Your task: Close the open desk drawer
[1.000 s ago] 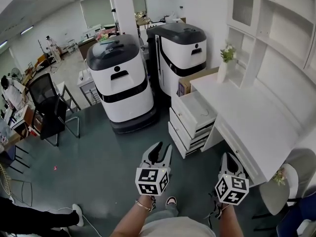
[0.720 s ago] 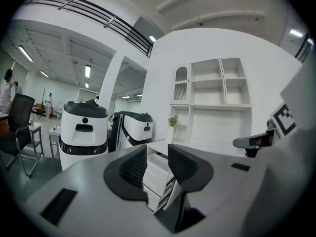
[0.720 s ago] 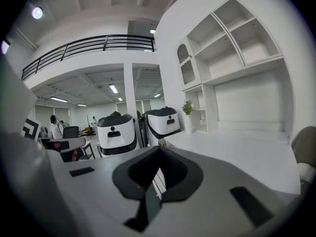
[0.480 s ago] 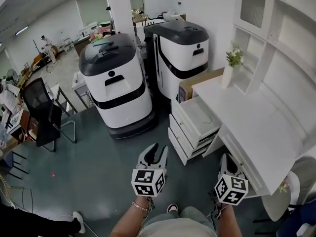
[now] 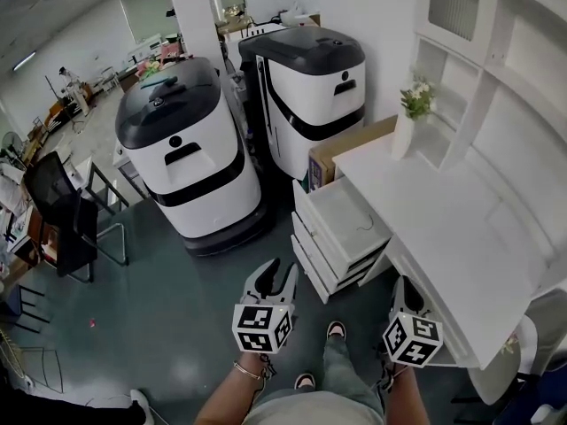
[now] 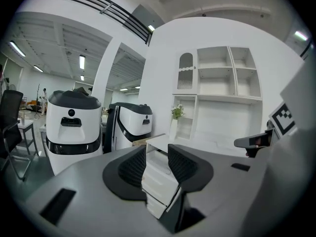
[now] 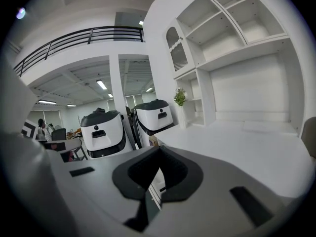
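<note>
white boxy drawer (image 5: 341, 215) juts open from smooth desk (image 5: 447, 211).

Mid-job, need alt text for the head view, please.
The top drawer of the white desk stands pulled open at centre right, nothing touching it. Below it the left tool, open, and the right tool, shut, are held empty. Two white-and-black machines stand left of the desk.

cardboard box (image 5: 350, 146) sits beside a white machine (image 5: 310, 87).
</note>
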